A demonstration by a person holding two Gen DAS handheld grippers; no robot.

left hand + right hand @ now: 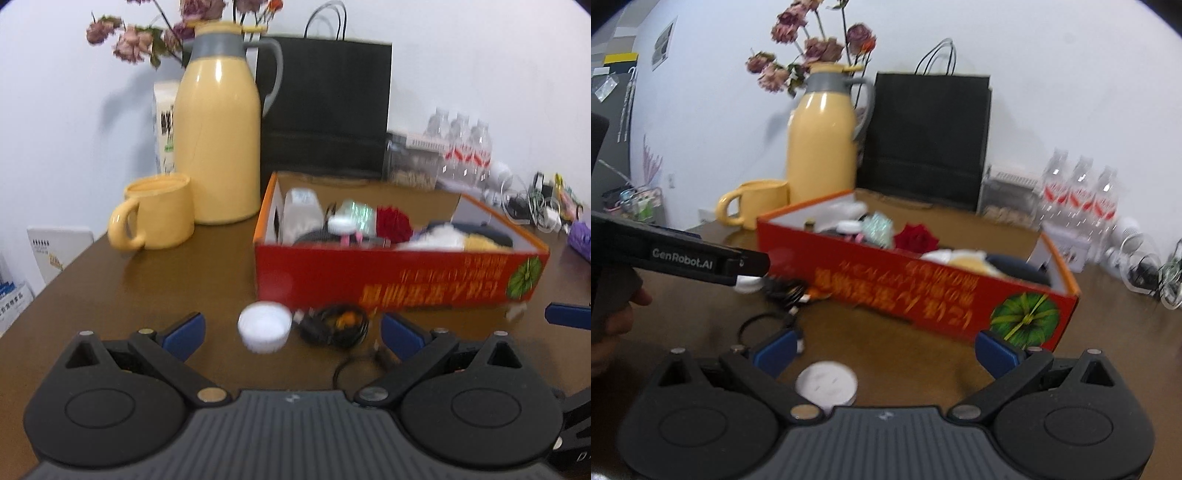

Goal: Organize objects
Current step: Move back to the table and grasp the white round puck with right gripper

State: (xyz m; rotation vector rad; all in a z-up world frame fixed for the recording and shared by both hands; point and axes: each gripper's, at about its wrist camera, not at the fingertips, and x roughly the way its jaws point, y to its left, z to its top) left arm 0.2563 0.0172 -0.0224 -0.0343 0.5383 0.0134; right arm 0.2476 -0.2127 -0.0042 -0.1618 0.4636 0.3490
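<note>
Left tongs (291,334) spread wide, holding nothing, blue pads hovering low over the brown tabletop (147,288). Between those pads, a bit left of centre: small white cap-like tub (264,326), upright on the wood, not touching either pad. Just to its right, touching or nearly so, a tangled black cable (334,325) with an orange bit in the coil, one loop trailing back toward the tongs.

Right tongs (884,350) also released, gaping, empty. Round white disc (826,384) flat on the tabletop right at the near edge, closer to the left pad, partly tucked under the tongs' body. Further left in that view, the other tool's black bar sticking in, with a hand (613,314) behind it.

Just past both: red cardboard box (399,277), open top, already stuffed with a clear bottle, white lid, something sparkly, a red flower (916,238), plus dark and cream soft stuff too blurry to name.

Behind the box on the left, yellow mug (159,212) next to a tall yellow thermos jug (218,136) with grey collar. Dried pinkish flowers (809,48) above that. Black paper bag (325,107) against the wall, and a row of clear water bottles (1078,195) off to the right.
</note>
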